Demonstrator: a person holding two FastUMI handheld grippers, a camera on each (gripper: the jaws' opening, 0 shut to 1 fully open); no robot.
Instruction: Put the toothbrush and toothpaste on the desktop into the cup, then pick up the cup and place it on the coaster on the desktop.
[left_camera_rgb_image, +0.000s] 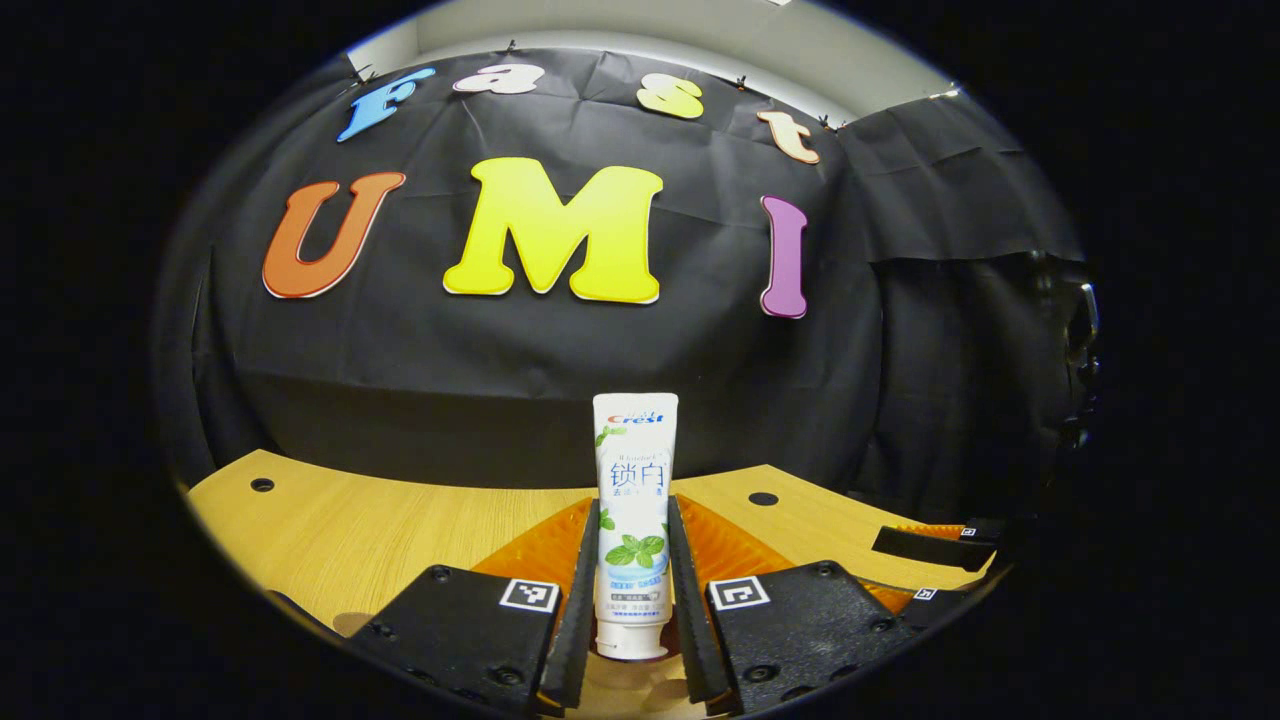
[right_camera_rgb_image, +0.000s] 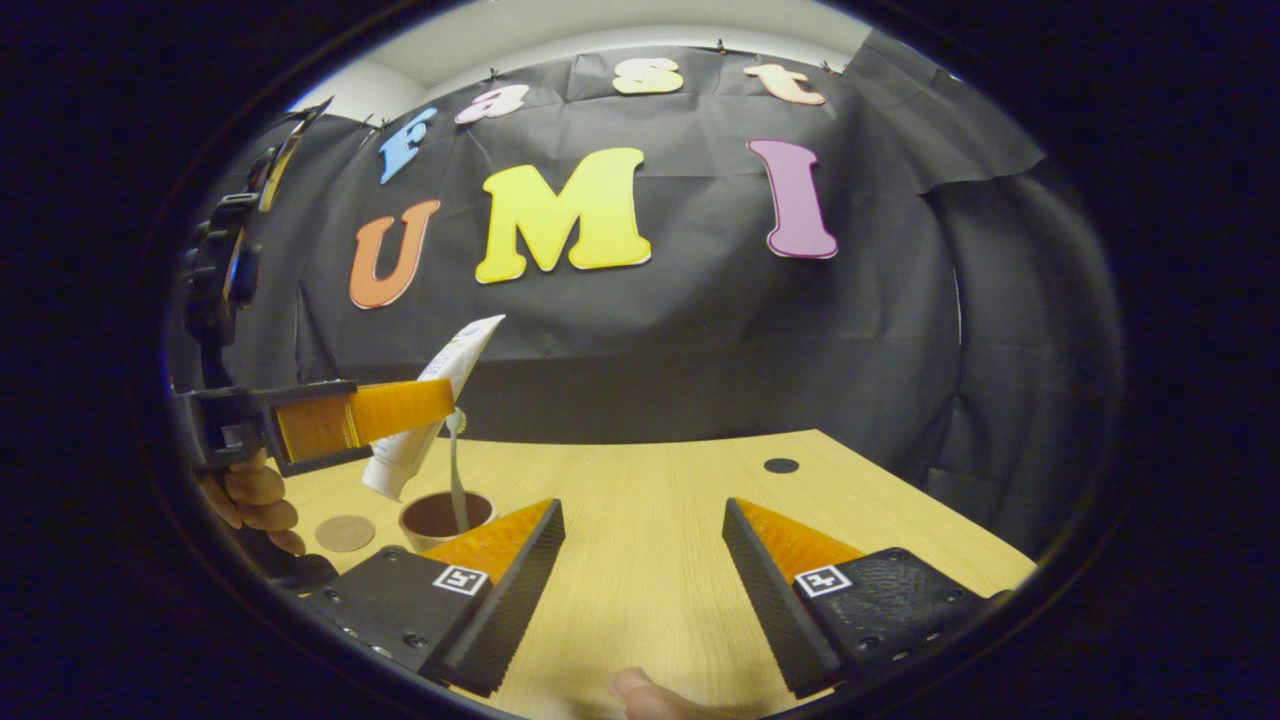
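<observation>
Toothpaste (left_camera_rgb_image: 634, 520) sits clamped upright between both fingers of the left gripper (left_camera_rgb_image: 634, 590), cap down, above the wooden desktop (left_camera_rgb_image: 350, 530). From the right gripper view, that tube (right_camera_rgb_image: 430, 410) hangs tilted just above the cup (right_camera_rgb_image: 440, 518), held by the left gripper (right_camera_rgb_image: 400, 412) with a hand (right_camera_rgb_image: 250, 500) behind it. One toothbrush (right_camera_rgb_image: 456, 470) stands in the cup already. One round coaster (right_camera_rgb_image: 345, 532) lies just beside the cup. Right gripper (right_camera_rgb_image: 640, 560) hovers over the desktop, jaws spread wide, gripping nothing. One tube, one brush, one cup, one coaster.
</observation>
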